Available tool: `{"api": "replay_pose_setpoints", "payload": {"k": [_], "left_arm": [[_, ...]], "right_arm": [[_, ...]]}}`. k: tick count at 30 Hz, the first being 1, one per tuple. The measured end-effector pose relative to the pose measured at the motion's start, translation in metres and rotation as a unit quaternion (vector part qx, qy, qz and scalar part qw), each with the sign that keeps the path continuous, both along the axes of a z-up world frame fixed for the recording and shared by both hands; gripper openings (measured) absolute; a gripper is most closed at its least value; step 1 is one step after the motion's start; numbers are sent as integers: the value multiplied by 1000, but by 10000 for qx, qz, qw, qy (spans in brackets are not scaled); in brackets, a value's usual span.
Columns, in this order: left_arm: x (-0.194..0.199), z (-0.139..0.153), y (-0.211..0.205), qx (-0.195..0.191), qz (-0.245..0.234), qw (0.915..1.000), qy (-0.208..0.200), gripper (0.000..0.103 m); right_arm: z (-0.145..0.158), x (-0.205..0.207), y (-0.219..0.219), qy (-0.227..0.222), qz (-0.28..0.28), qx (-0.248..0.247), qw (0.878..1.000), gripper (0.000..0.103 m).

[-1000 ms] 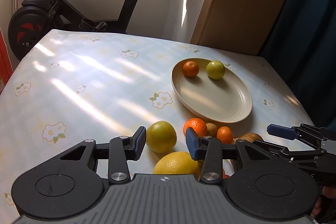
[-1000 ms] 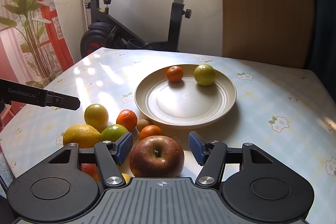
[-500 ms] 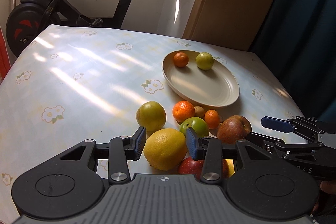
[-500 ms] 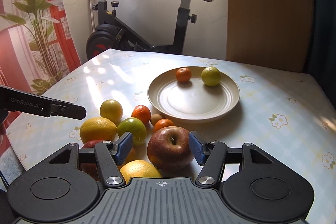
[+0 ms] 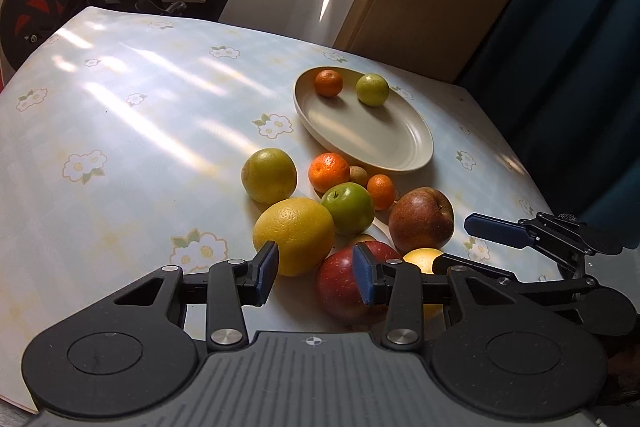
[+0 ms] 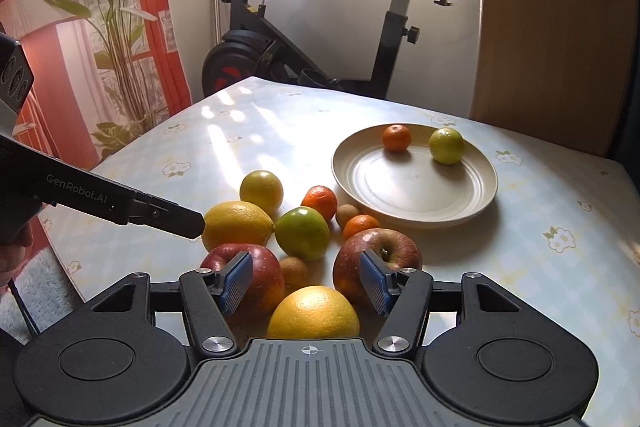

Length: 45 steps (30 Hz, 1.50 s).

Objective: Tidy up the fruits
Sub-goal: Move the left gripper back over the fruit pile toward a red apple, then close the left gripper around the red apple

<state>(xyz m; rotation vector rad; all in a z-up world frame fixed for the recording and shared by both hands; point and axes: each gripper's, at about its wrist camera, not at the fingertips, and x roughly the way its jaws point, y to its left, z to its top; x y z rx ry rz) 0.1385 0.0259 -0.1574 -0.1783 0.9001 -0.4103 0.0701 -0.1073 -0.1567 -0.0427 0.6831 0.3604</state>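
Both grippers hovered parted and empty at the near edge of the fruit pile, which lay just short of the plate (image 6: 416, 215). The right gripper (image 6: 308, 285) was nearer, the orange (image 6: 314, 311) directly between its fingers, the left gripper (image 5: 316, 277) straddling lemon (image 5: 294, 235) and red apple (image 5: 344, 285).

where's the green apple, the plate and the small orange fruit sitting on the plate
green apple (image 6: 302, 233), right wrist view, on the middle of its green skin
plate (image 6: 416, 183), right wrist view, on the bare centre of its dish
small orange fruit (image 6: 396, 137), right wrist view, on the middle of its peel
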Motion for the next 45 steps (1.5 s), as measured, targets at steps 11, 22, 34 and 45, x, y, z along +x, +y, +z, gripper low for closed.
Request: {"api": "replay_pose_setpoints", "payload": {"k": [11,22,34,45], "left_arm": [[4,-9,1,-317,-59,9991,271,42],[15,-26,-3,-774,-48,9945,711,42],[22,-34,-4,-1022,-32,9908,891,42],[23,-37,-4,-1072,-2,9900,921,42]], "right_arm": [[-13,4,24,208,807,-319,9960,55],[-16,16,36,246,1292,-550,9898,56],[-27,28,51,430,1578,-943,9820,57],[-30,26,48,320,1521,-847,9842,57]]}}
